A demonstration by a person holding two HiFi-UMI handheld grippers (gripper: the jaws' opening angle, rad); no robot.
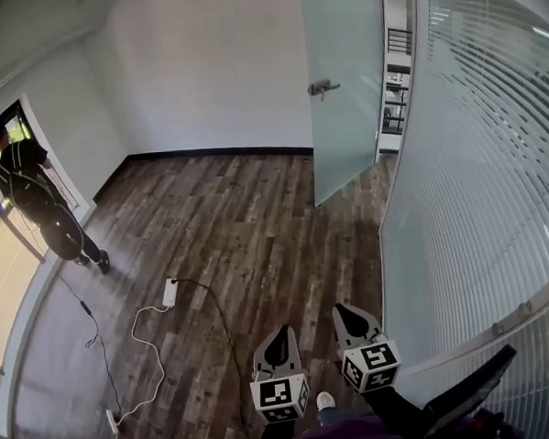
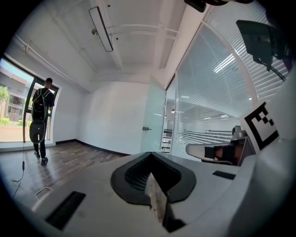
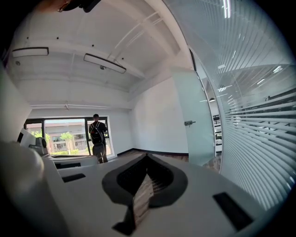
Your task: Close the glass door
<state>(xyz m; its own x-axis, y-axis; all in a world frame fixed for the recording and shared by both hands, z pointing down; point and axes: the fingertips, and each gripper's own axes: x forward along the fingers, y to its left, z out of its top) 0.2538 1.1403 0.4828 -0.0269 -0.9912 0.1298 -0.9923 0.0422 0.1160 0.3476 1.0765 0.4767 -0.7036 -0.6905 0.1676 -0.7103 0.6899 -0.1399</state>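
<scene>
Now, glass door [image 1: 345, 82]: frosted panel at the far right of the room, standing open and swung in over the wood floor [image 1: 238, 225], well apart from both tools.
Door handle [image 1: 323, 88]: metal lever on the room-facing side of the panel, near its left edge in the head view; nothing touches it.
Opening: a bright gap shows to the right of the door, between the panel and the striped glass wall [image 1: 474, 176]; what stands beyond it is too small to tell.
Left tool [image 1: 281, 337]: held low at the near edge, just left of the other one, pointing toward the far side of the room; jaws clenched together with nothing between them.
Right tool [image 1: 346, 318]: near edge, just beside the glass wall, pointing the same way; jaws also pressed together and empty.
Marker cubes: one sits behind each tool's jaws, left [image 1: 282, 395] and right [image 1: 372, 363].
Person [image 1: 35, 194]: dark clothes, standing at the far left by the window, back toward the cameras.
Power strip [image 1: 170, 292]: white, lying on the floor left of the tools, with a white cable [image 1: 149, 358] looping toward the near left.
</scene>
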